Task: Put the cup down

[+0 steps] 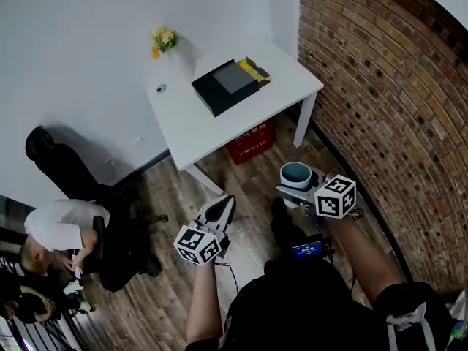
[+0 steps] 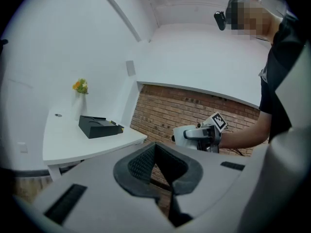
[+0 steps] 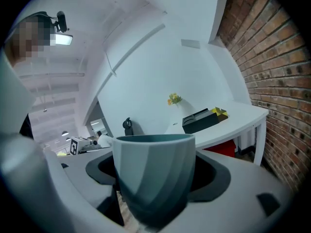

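A cup (image 1: pixel 296 174), pale grey outside and teal inside, hangs upright in the air over the wooden floor, in front of the white table (image 1: pixel 196 130). My right gripper (image 1: pixel 298 189) is shut on it, a pad on each side. In the right gripper view the cup (image 3: pixel 153 174) fills the space between the jaws. My left gripper (image 1: pixel 221 206) is lower and to the left, shut with nothing in it; its pads (image 2: pixel 146 163) meet in the left gripper view. That view also shows the cup (image 2: pixel 186 135) held at the right.
On the table lie a black box (image 1: pixel 228 85) with a yellow item (image 1: pixel 254 68), a small flower vase (image 1: pixel 162 39) and a small round object (image 1: pixel 161 88). A red crate (image 1: pixel 252 141) sits under the table. A brick wall (image 1: pixel 380 86) runs along the right. A person (image 1: pixel 66 232) sits at the left.
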{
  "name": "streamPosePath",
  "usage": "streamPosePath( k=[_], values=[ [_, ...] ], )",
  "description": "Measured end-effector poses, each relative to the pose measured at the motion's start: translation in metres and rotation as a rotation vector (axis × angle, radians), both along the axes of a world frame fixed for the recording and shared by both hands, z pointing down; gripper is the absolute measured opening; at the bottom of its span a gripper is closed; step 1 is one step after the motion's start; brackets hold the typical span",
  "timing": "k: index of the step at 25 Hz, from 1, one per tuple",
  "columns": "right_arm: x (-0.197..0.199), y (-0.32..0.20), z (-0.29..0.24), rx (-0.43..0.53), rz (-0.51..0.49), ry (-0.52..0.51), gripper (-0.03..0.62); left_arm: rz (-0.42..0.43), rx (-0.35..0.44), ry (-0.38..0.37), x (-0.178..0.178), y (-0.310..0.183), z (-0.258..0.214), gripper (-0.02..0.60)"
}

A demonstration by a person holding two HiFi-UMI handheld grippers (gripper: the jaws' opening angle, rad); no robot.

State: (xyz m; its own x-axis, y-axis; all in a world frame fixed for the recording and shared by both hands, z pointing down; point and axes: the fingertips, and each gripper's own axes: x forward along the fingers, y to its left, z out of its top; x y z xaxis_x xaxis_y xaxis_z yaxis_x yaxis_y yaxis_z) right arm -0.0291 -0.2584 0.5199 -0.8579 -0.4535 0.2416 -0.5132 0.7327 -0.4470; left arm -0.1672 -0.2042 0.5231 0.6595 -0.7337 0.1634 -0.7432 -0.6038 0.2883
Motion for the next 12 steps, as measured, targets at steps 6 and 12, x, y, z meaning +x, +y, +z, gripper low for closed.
streamPosePath(
  k=[6,12],
  values=[
    [-0.025,-0.11,0.008,0.004,-0.045,-0.046,0.402,-0.021,-0.007,-0.025,-0.007,-0.095,0.009,0.008],
    [-0.054,-0.213,-0.002,0.009,-0.124,-0.058,0.402,-0.06,0.005,-0.027,-0.021,-0.201,-0.008,0.008]
  ],
)
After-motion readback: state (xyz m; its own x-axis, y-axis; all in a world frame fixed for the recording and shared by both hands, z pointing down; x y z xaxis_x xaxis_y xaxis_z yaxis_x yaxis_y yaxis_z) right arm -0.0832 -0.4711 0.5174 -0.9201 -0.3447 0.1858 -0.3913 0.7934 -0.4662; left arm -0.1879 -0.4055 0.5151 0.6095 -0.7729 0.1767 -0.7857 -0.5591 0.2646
